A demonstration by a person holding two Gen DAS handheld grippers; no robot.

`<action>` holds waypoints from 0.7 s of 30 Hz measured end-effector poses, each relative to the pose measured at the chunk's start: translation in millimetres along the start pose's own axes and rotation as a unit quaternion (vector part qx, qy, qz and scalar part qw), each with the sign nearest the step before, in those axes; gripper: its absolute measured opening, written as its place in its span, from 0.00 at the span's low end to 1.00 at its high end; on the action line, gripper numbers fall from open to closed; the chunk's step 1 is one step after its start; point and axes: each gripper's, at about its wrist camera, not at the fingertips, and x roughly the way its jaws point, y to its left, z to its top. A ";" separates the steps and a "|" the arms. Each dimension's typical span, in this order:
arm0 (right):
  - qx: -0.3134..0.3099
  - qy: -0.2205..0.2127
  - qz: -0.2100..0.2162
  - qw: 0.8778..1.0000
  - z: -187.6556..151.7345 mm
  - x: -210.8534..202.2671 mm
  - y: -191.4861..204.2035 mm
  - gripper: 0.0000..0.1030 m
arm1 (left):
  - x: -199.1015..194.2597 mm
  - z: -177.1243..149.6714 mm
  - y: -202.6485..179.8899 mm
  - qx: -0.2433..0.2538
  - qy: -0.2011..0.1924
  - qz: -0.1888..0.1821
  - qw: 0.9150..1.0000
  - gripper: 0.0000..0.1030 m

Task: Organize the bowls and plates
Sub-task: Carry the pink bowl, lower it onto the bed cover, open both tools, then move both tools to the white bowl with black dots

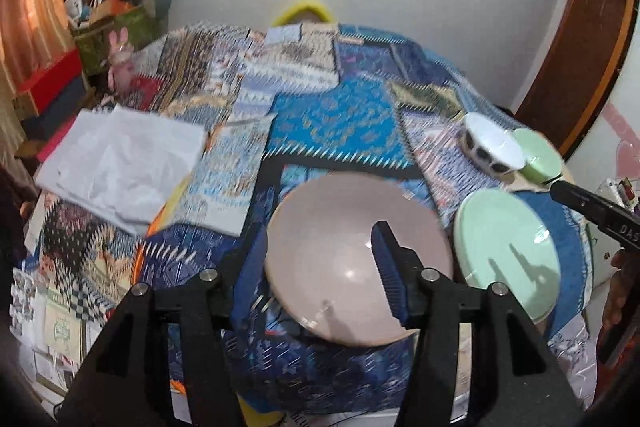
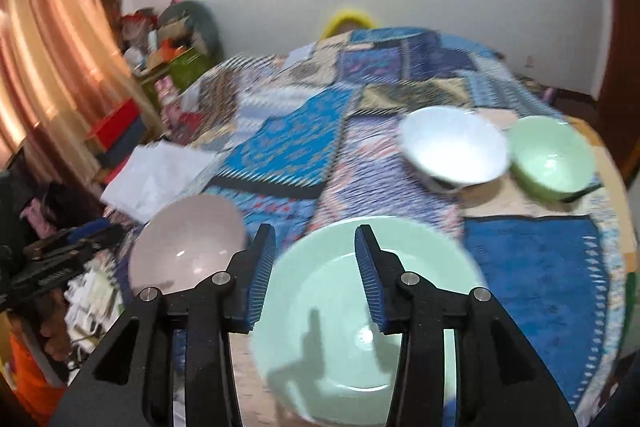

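With your left gripper (image 1: 320, 267) part open over the pink plate (image 1: 340, 255), holding nothing, right gripper (image 2: 316, 267) part open over the green plate (image 2: 340, 347), empty too.

Two plates lie side by side on the table (image 2: 540, 275): one plate (image 2: 188, 247) left, the other plate (image 2: 340, 307) right. Behind the right one, two bowls (image 2: 456, 147) sit touching. Paper (image 2: 156, 179) lies far left.

Left tongs (image 1: 320, 259) angled downward, jaws parted, nothing gripped. Right tongs (image 2: 316, 267) angled downward too, jaws apart, nothing between the pads.
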 end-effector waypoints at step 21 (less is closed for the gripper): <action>0.052 -0.007 -0.075 0.996 27.1 17.6 -121.2 0.52 | 55.3 75.9 -127.0 0.073 -0.008 -0.047 0.996 0.80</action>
